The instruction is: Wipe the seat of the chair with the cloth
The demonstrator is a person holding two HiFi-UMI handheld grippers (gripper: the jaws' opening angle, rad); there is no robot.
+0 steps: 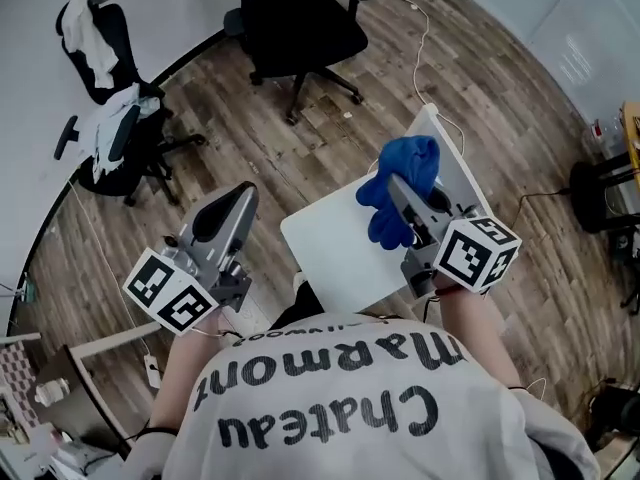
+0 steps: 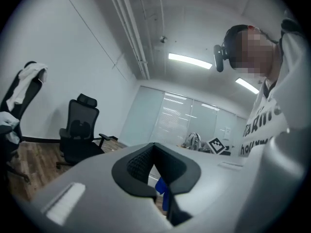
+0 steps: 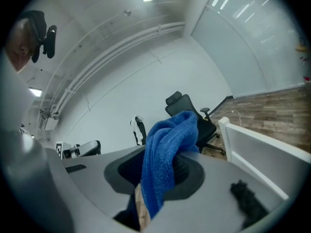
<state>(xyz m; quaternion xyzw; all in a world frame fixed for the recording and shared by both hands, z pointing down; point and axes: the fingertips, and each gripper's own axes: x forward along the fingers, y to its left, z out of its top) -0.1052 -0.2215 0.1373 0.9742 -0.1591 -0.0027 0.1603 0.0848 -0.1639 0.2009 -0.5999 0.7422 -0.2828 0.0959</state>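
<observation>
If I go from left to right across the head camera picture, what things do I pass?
Office chair draped with white clothes → left gripper → blue cloth → black stand at the right edge.

Head view steeply downward, gripper views close along their jaws, tilted upward, all sharing the black office chair (image 1: 300, 23) (and the blue cloth (image 1: 403, 183)).
</observation>
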